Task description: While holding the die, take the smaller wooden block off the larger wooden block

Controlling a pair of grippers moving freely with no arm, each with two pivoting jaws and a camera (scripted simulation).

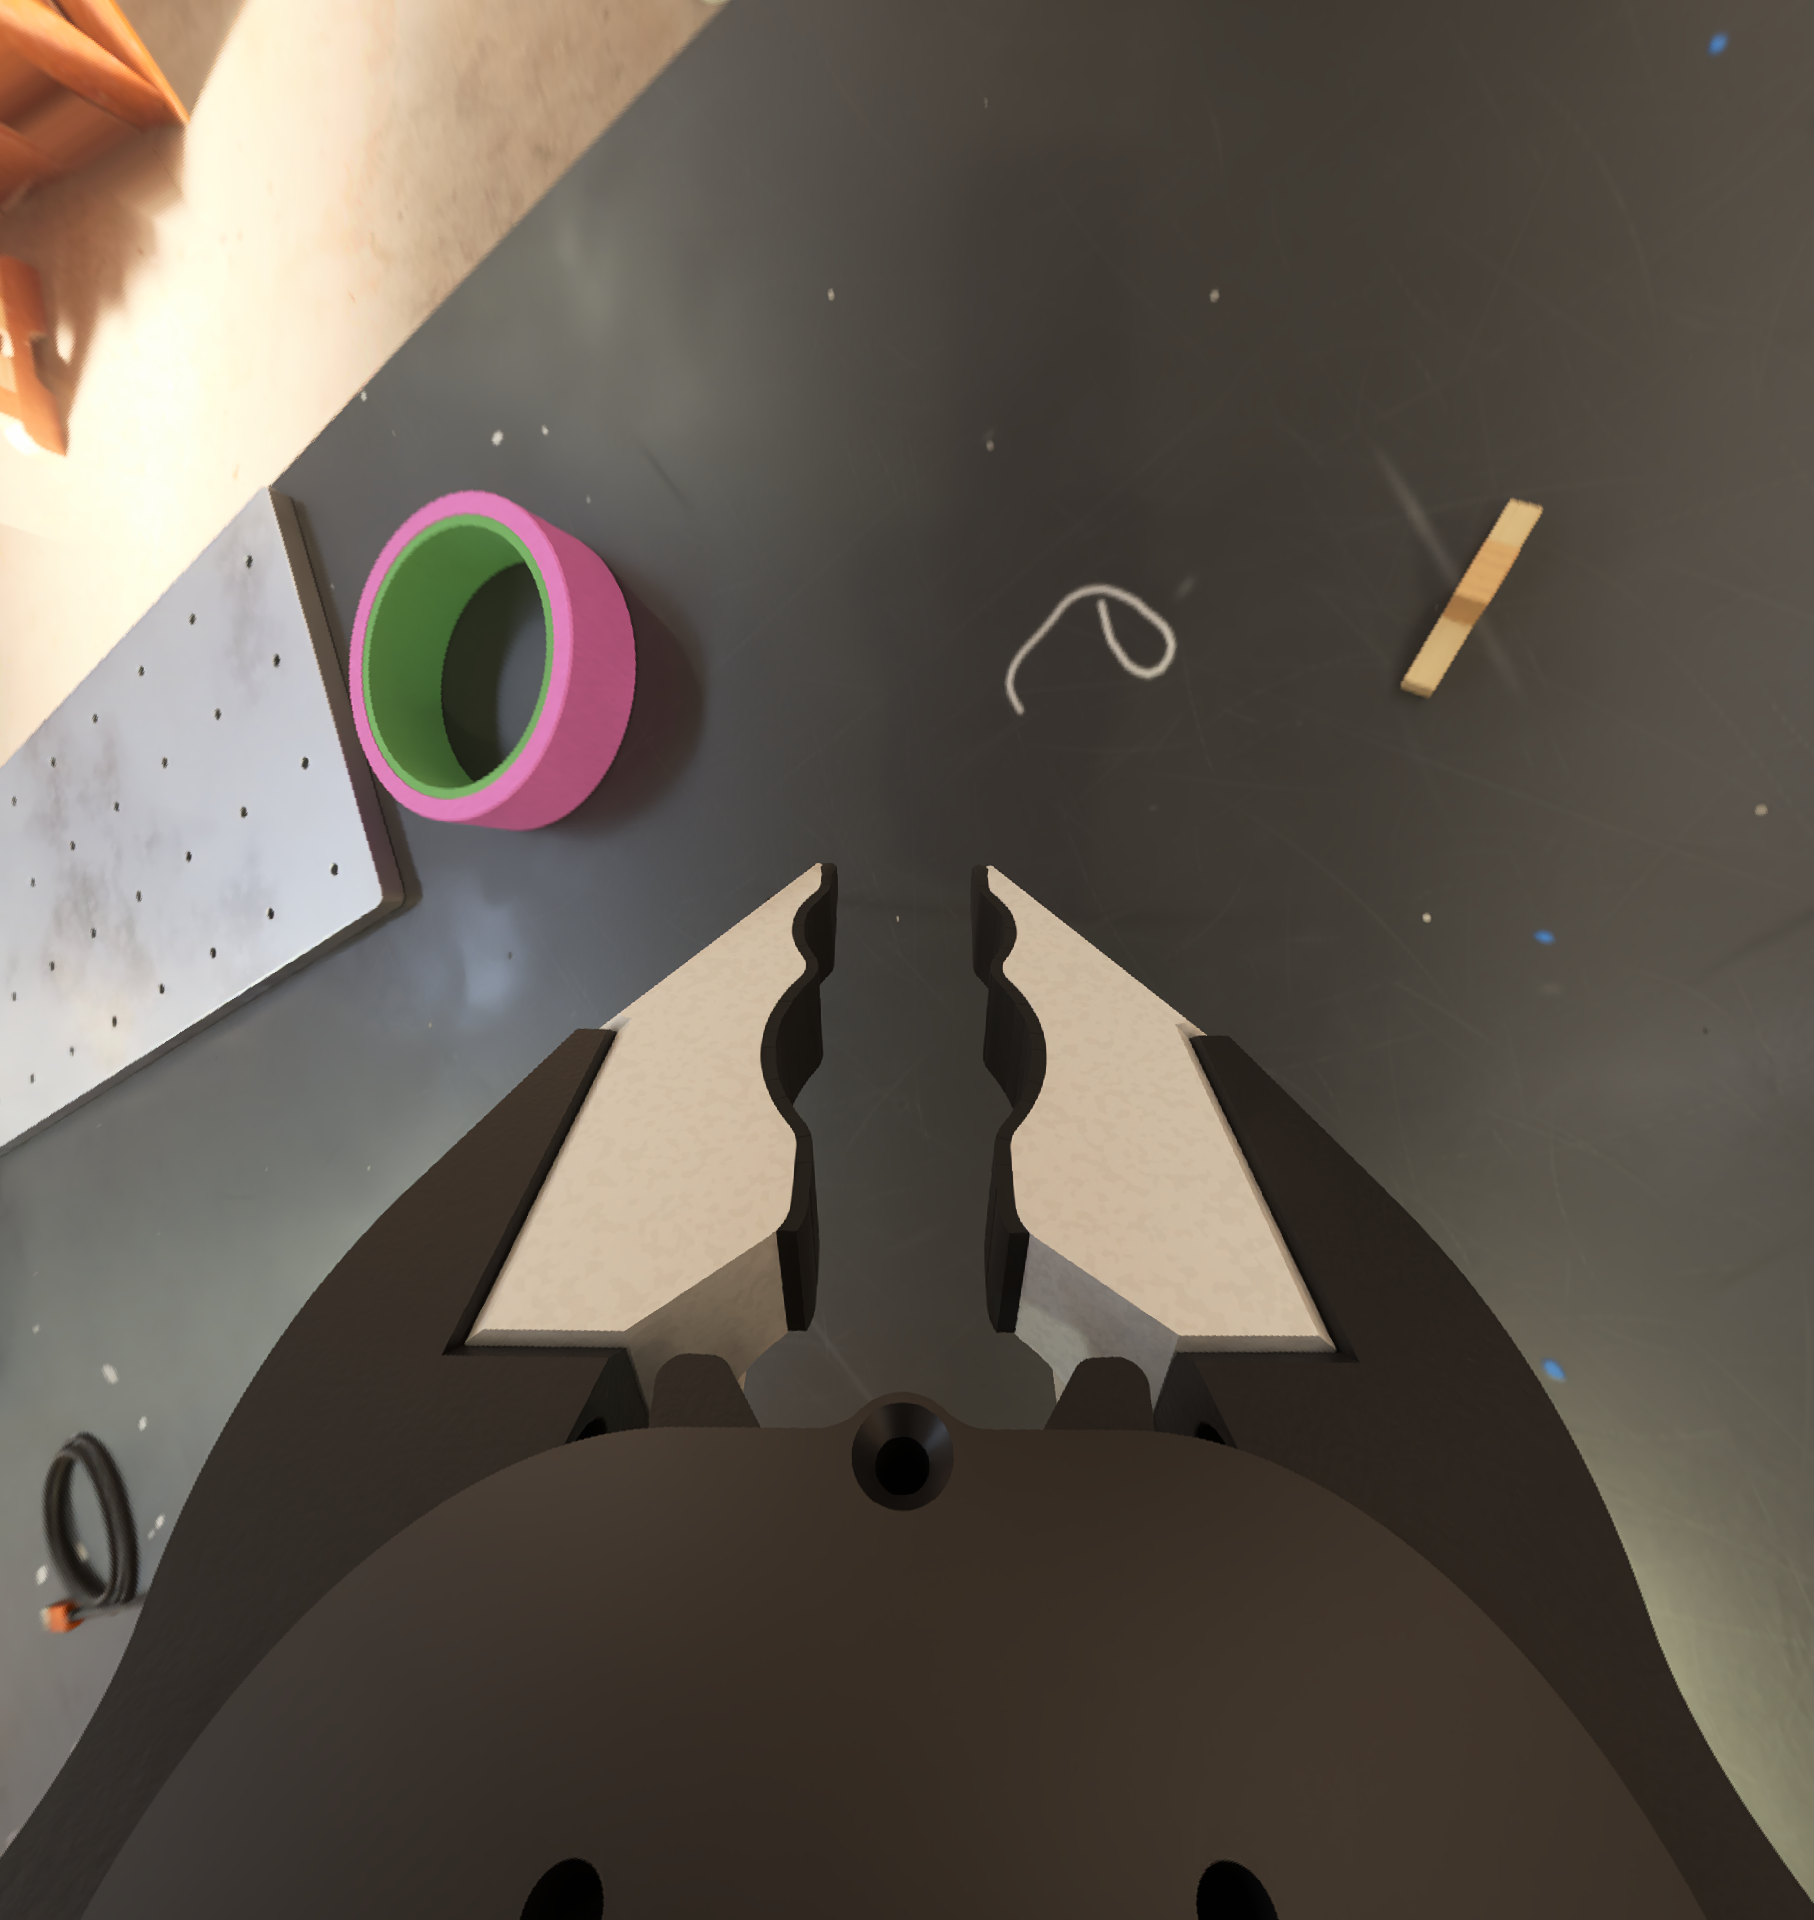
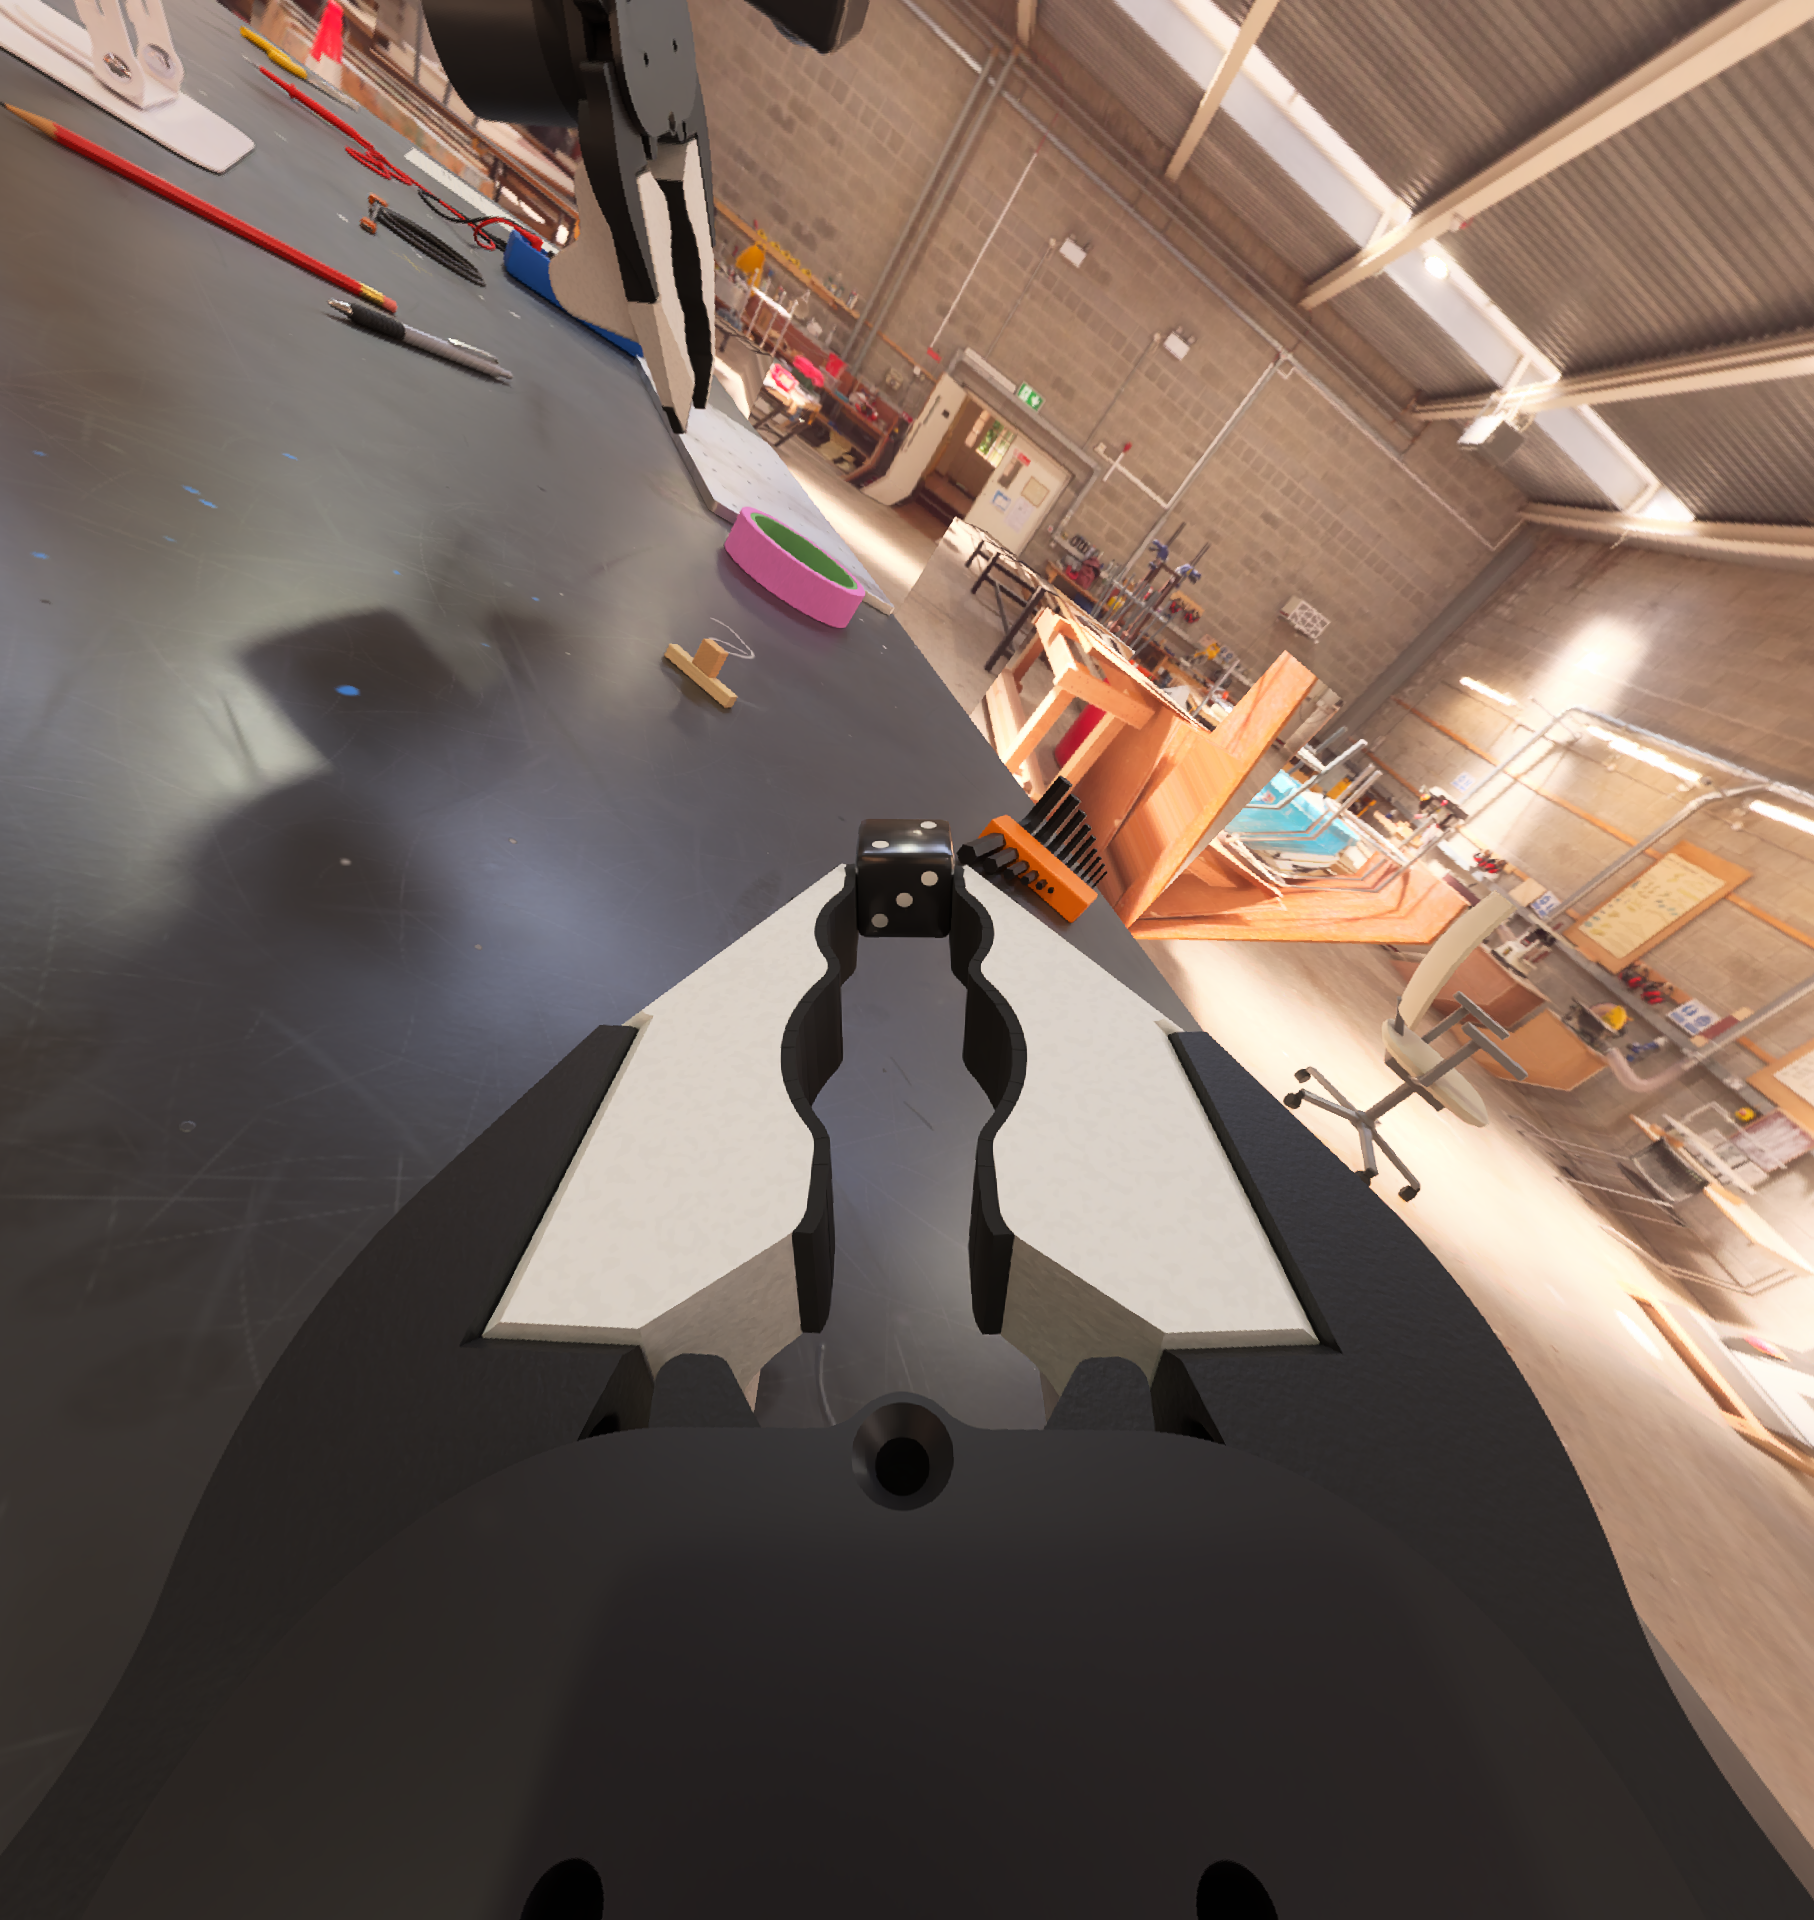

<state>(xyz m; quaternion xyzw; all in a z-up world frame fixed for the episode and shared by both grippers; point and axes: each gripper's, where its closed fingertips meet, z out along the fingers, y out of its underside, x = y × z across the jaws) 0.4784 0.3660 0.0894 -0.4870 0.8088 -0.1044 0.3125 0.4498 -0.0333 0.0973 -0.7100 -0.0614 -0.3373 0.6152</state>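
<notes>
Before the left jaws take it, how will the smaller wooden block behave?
The smaller wooden block looks stiff and probably light. It sits upright on the larger wooden block, a thin strip, so a sideways nudge may topple it or shift both.

Surface: dark grey table (image 1: 1298, 260), scratched.
Landmark: pink tape roll (image 1: 492, 660).
Beside it: perforated white board (image 1: 144, 831).
Near it: string loop (image 1: 1090, 639).
Beyond string: larger wooden block (image 1: 1470, 597).

From the left wrist we look straight down from high; the right looks low across the table (image 2: 259, 644). Both show the pink tape roll (image 1: 492, 660).
</notes>
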